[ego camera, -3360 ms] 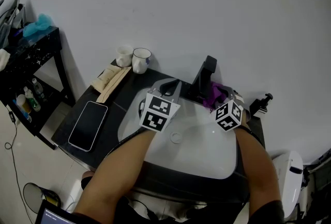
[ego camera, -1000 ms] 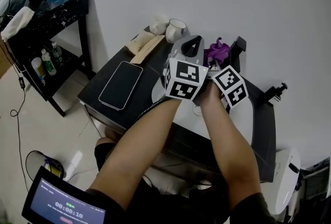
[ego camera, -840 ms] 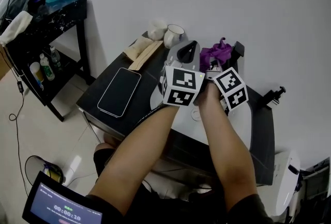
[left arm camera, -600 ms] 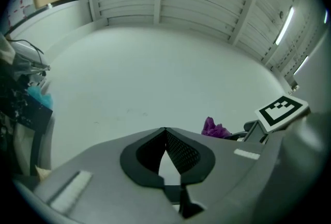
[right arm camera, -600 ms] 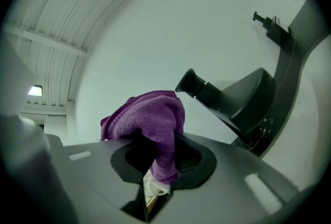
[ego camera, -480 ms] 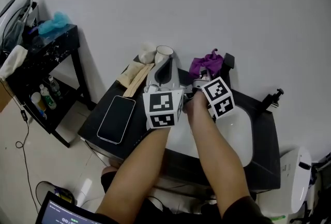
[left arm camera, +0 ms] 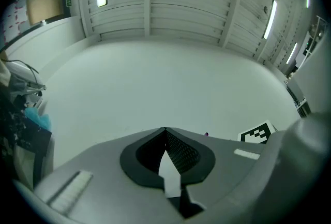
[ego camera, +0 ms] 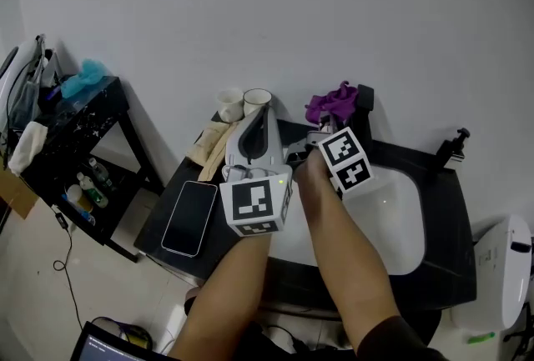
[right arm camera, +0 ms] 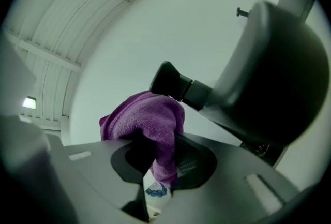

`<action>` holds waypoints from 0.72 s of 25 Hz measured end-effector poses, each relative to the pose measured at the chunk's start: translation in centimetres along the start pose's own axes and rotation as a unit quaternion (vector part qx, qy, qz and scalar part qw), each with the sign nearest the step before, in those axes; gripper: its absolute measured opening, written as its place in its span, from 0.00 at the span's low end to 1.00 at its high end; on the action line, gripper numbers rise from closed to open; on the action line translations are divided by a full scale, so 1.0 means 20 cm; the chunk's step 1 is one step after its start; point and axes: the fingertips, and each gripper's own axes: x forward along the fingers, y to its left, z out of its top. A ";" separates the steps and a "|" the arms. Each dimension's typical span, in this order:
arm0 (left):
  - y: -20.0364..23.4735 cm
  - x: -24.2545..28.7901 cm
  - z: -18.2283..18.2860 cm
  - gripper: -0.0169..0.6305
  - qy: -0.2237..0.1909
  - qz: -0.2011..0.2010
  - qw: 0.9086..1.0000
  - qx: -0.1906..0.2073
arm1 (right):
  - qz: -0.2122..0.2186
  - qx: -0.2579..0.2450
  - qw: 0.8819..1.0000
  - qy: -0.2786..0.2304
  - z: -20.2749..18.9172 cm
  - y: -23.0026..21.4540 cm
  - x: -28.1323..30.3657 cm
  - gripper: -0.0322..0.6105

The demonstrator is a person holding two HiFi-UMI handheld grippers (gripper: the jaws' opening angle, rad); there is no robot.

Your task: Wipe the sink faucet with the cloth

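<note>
Two grippers up over the counter, arms crossing close in front of the white sink (ego camera: pixel 399 228).

Right gripper (ego camera: pixel 322 126) – jaws clamped on the purple cloth (ego camera: pixel 333 103). In the right gripper view the cloth (right arm camera: pixel 150 117) bunches out above the pinched jaws of the right gripper (right arm camera: pixel 160 158), with one fold hanging down between the pads. The cloth sits at the back of the counter, pressed up against the left side of the black faucet (ego camera: pixel 365 102). From the gripper's camera the faucet (right arm camera: pixel 271 70) is a big dark shape just behind and to the right of the cloth.

Left gripper (ego camera: pixel 264 112) – jaws closed tip to tip with nothing between them. Its own view shows the left gripper (left arm camera: pixel 165 130) aimed only at bare wall. It is raised left of the right gripper, near it, clear of cloth and faucet.

Rest of the counter:
- two cups (ego camera: pixel 243 102) by the wall
- beige bundle (ego camera: pixel 210 147) in front of them
- phone (ego camera: pixel 188 217) flat at the left end
- black shelf unit (ego camera: pixel 79 122) stands well apart at left
</note>
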 end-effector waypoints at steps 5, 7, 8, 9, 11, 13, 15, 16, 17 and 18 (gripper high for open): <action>-0.05 0.02 -0.02 0.05 0.007 -0.013 1.000 0.024 | -0.002 0.002 1.000 -0.011 -0.01 -0.02 0.04 0.16; -0.05 0.02 -0.03 0.05 0.011 -0.014 0.999 0.032 | 0.002 0.004 1.000 -0.016 -0.02 -0.01 0.04 0.16; -0.06 0.02 -0.04 0.05 0.014 -0.014 0.999 0.035 | 0.001 0.009 1.000 -0.018 -0.02 -0.02 0.04 0.16; -0.06 0.02 -0.05 0.05 0.016 -0.014 0.999 0.037 | -0.003 0.016 1.000 -0.019 -0.03 -0.03 0.04 0.16; -0.05 0.02 -0.05 0.05 0.019 -0.013 0.999 0.041 | -0.018 0.033 0.999 -0.015 -0.05 -0.08 0.03 0.16; -0.05 0.02 -0.06 0.05 0.022 -0.013 0.999 0.044 | -0.038 0.048 0.998 -0.006 -0.09 -0.15 0.01 0.16; -0.07 0.02 -0.07 0.05 0.025 -0.016 0.999 0.046 | -0.055 0.054 0.997 0.002 -0.13 -0.21 0.00 0.16; -0.08 0.03 -0.08 0.05 0.026 -0.019 0.998 0.045 | -0.062 0.053 0.997 0.006 -0.14 -0.23 -0.01 0.16; -0.08 0.03 -0.08 0.05 0.028 -0.023 0.998 0.045 | -0.068 0.052 0.996 0.010 -0.16 -0.25 -0.02 0.16; -0.09 0.03 -0.08 0.05 0.029 -0.027 0.998 0.045 | -0.072 0.051 0.996 0.015 -0.18 -0.26 -0.03 0.16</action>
